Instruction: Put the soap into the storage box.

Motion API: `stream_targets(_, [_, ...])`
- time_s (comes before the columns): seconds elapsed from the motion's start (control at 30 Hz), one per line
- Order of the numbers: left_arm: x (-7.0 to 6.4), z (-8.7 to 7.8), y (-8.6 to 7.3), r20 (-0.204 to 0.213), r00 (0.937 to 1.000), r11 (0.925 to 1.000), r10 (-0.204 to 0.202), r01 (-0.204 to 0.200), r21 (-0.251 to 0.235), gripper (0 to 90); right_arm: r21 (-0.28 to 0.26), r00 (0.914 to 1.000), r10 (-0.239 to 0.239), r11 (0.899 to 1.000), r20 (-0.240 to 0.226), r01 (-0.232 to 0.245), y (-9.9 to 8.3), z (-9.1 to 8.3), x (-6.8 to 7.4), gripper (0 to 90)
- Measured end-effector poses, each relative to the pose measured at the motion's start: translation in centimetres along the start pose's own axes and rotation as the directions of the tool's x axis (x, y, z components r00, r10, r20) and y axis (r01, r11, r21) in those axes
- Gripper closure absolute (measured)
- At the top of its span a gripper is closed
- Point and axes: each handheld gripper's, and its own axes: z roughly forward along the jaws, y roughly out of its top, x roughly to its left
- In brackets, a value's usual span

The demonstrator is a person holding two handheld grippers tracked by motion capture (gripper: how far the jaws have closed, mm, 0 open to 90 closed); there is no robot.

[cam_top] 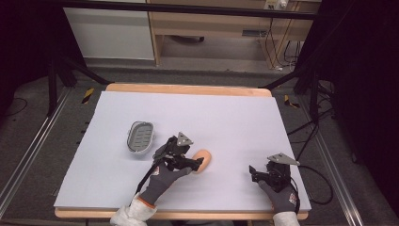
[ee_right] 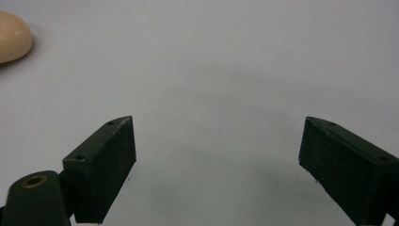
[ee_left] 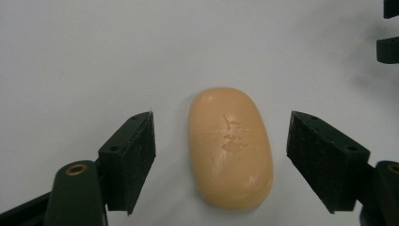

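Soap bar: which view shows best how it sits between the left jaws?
The left gripper view: the soap bar lies whole between the open jaws, untouched by either. The high view has it small, partly behind the left gripper. The right gripper view catches only its edge at top left.

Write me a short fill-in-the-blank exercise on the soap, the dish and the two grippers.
1. The left gripper has its jaws spread on either side of the ____-coloured soap bar.
2. The soap lies on the white table cover, not in the grey ____ to its left.
3. The jaws of the right gripper are ____ with nothing between them.

Missing words: peach; soap dish; open
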Motion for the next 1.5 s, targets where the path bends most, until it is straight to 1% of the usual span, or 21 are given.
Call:
stream_targets(0.23, [-0.4, 0.9, 0.2, -0.001, 1.0, 0.9998, 0.009, -0.009, 0.017, 23.6, 0.001, 1.0, 0.0, 1.0, 0.0, 0.0, 0.0, 0.0, 0.0, 11.5])
stream_targets(0.6, [-0.9, 2.4, 0.2, -0.005, 0.9997, 0.998, 0.023, -0.022, 0.058, 23.9, 0.005, 1.0, 0.001, 1.0, -0.005, -0.001, 0.0, 0.0, 0.0, 11.5])
stream_targets(0.63, [-0.9, 2.4, 0.2, -0.005, 0.9997, 0.998, 0.023, -0.022, 0.058, 23.9, 0.002, 0.9999, -0.015, 1.0, 0.0, 0.015, 0.0, 0.1, -0.1, 11.5])
stream_targets(0.73, [-1.0, 2.9, 0.1, -0.011, 0.9995, 0.9966, 0.031, -0.03, 0.076, 24.0, 0.004, 0.9999, -0.014, 1.0, -0.001, 0.014, 0.0, 0.1, 0.0, 11.5])
stream_targets(0.77, [-1.1, 3.1, 0.1, -0.011, 0.9996, 0.9967, 0.026, -0.025, 0.078, 24.1, 0.004, 0.9999, -0.014, 1.0, -0.001, 0.014, 0.0, 0.1, 0.0, 11.5])
stream_targets(0.9, [-1.2, 3.5, 0.0, -0.014, 0.9994, 0.9952, 0.031, -0.03, 0.093, 24.2, 0.006, 0.9999, -0.015, 1.0, -0.002, 0.015, 0.0, 0.1, 0.0, 11.5])
stream_targets(0.93, [-1.2, 3.6, 0.0, -0.013, 0.9994, 0.9951, 0.031, -0.03, 0.094, 24.3, 0.011, 1.0, -0.002, 1.0, -0.009, 0.002, 0.0, 0.0, 0.1, 11.5])
stream_targets(0.97, [-1.2, 3.6, 0.0, -0.013, 0.9994, 0.9951, 0.031, -0.03, 0.094, 24.3, 0.011, 1.0, -0.002, 1.0, -0.01, 0.002, 0.0, 0.1, 0.1, 11.5])
stream_targets(1.07, [-1.2, 4.1, -0.1, -0.018, 0.9993, 0.9937, 0.034, -0.032, 0.108, 24.7, 0.016, 0.9999, -0.006, 1.0, -0.011, 0.006, 0.0, 0.1, 0.0, 11.5])
stream_targets(1.1, [-1.3, 4.2, -0.1, -0.021, 0.9994, 0.994, 0.029, -0.026, 0.106, 24.9, 0.015, 0.9999, -0.009, 1.0, -0.009, 0.009, 0.0, 0.1, 0.0, 11.5])
stream_targets(1.13, [-1.3, 4.3, -0.1, -0.023, 0.9991, 0.993, 0.035, -0.032, 0.114, 25.2, 0.015, 0.9999, -0.009, 1.0, -0.01, 0.01, 0.0, 0.1, 0.0, 11.5])
stream_targets(1.23, [-1.3, 4.7, -0.2, -0.028, 0.9993, 0.9923, 0.027, -0.023, 0.122, 26.4, 0.016, 0.9999, -0.008, 1.0, -0.011, 0.008, 0.0, 0.1, 0.0, 11.5])
stream_targets(1.4, [-1.2, 4.9, -0.3, -0.018, 0.9992, 0.9893, 0.034, -0.031, 0.142, 28.2, 0.018, 0.9999, -0.003, 1.0, -0.011, 0.003, 0.0, 0.1, 0.0, 11.5])
stream_targets(1.5, [-1.3, 5.1, -0.4, -0.021, 0.9993, 0.9893, 0.032, -0.029, 0.143, 28.8, 0.018, 0.9999, -0.002, 1.0, -0.012, 0.003, 0.0, 0.1, 0.0, 11.5])
